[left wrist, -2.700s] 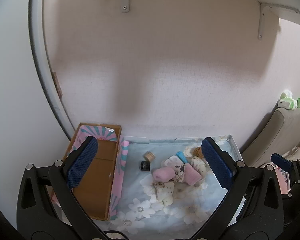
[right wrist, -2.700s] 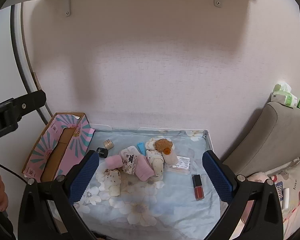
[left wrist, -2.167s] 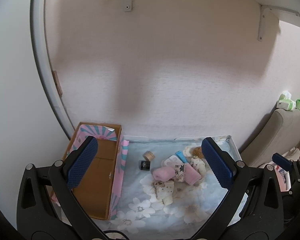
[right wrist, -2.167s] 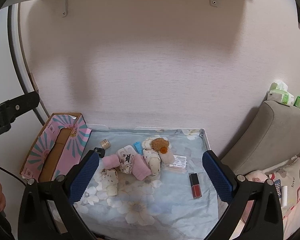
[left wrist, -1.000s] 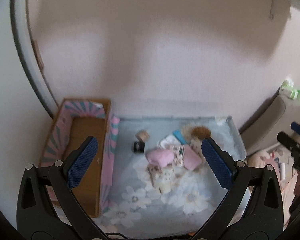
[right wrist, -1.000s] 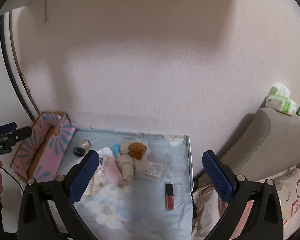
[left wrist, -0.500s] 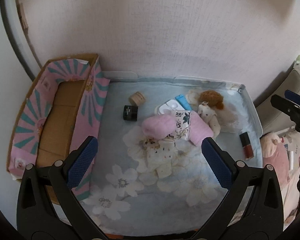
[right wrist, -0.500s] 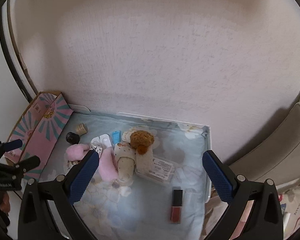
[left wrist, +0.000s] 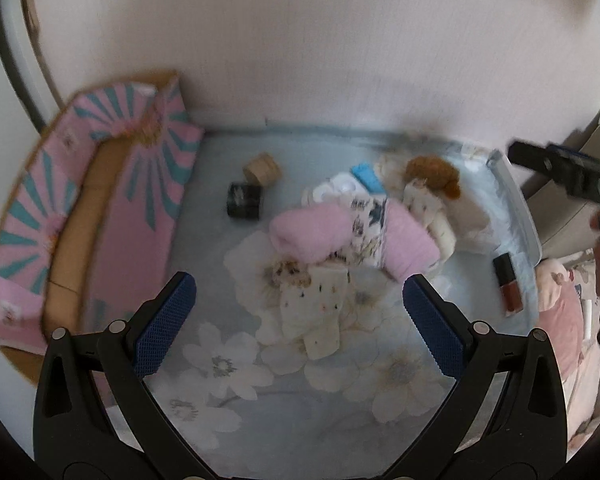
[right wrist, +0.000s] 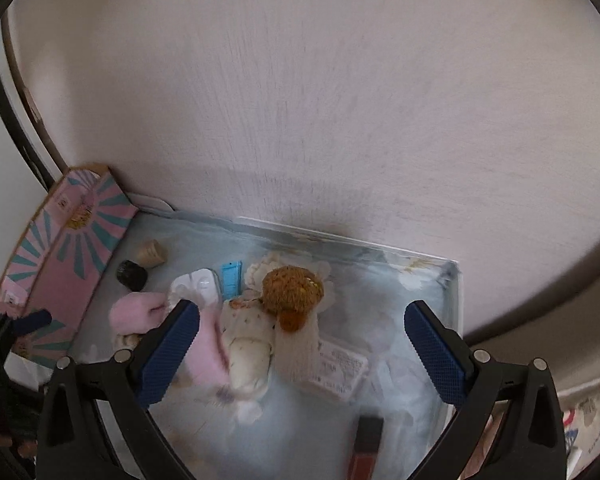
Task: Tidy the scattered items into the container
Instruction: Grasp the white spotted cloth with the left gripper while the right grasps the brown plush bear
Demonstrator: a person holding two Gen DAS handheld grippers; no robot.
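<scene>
A pink and teal cardboard box (left wrist: 112,216) (right wrist: 64,248) stands open at the left of a small table with a floral cloth (left wrist: 300,392). Scattered on the cloth lie rolled pink socks (left wrist: 312,228), patterned cream socks (left wrist: 320,308), a brown plush toy (right wrist: 292,288), a blue card (right wrist: 231,278), a white case (right wrist: 196,286), a black jar (left wrist: 244,200), a tan cap (left wrist: 262,168) and a red lip tint (left wrist: 508,284). My left gripper (left wrist: 300,312) hangs open above the cream socks. My right gripper (right wrist: 300,336) hangs open over the plush toy.
A pale wall (right wrist: 300,120) runs right behind the table. A grey cushioned seat (right wrist: 560,300) and pink fabric (left wrist: 560,320) lie to the right. A clear packet with a label (right wrist: 336,364) lies beside the plush toy.
Both grippers have dropped toward the table and tilted downward, so the items look larger. Both stay open and hold nothing.
</scene>
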